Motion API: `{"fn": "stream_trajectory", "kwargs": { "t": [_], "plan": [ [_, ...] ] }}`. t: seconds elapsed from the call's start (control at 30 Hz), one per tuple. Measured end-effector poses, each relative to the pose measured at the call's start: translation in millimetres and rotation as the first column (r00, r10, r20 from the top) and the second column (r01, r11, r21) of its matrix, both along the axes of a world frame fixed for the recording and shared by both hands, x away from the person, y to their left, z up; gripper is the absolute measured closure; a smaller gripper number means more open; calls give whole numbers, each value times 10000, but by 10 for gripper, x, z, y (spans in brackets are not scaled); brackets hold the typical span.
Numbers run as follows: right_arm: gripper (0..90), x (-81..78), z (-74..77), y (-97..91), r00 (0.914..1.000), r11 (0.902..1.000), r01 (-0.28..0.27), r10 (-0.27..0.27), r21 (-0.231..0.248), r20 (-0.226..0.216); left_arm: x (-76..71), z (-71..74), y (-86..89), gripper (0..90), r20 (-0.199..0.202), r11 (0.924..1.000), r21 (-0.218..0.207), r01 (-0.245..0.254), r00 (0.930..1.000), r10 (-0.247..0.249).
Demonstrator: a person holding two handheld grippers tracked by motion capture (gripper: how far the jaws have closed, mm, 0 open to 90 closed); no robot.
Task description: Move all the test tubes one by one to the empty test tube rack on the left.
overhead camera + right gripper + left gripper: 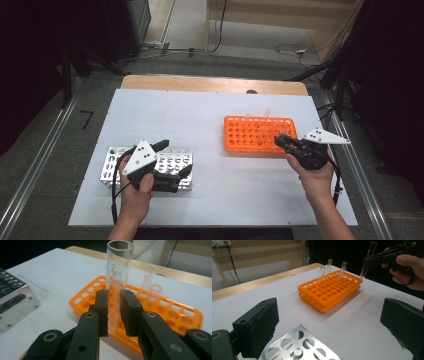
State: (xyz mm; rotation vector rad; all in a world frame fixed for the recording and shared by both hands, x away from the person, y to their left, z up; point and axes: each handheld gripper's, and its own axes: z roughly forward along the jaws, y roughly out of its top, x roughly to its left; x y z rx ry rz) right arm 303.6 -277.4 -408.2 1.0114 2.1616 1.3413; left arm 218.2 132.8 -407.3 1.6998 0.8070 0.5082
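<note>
Currently the right claw (113,312) is pinching a glass tube (117,277) at its lower half, jaws pressing on both sides, so the open mouth is standing clear above them and the rounded bottom is hanging free just below. The tube is being held upright, evidently to keep it in line with the rack holes. Directly behind and below this claw the orange rack (175,315) is sitting on the white worktop (210,125), with a few more tubes (329,265) standing in its far rows. The lifted tube is hanging clear of the rack.

The left claw (329,327) is standing spread wide, gripping nothing, hovering just above the metal rack (297,347), probably to steady it or to receive the tube.
</note>
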Motion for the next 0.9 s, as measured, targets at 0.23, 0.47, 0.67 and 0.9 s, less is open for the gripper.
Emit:
{"fn": "stream_trajectory", "kwargs": {
  "t": [0.23,0.47,0.67,0.9],
  "plan": [
    [743,-103,-39,298,9972,9973,-728,728,16,-154,104,10,-136,23,-9,9996,-165,245,9997,-245],
    [743,-230,-141,612,9860,9851,-1664,1657,-444,-193,144,-51,-303,62,-272,9991,158,397,9989,-393],
    [743,-302,-218,751,9781,9741,-2083,2079,-879,-135,143,-98,-421,112,-818,9980,23,625,9947,-621],
    [743,-425,-304,941,9676,9512,-2439,2519,-1888,191,114,-105,-603,287,-1289,9942,99,1075,9860,-1054]
  ]
}}
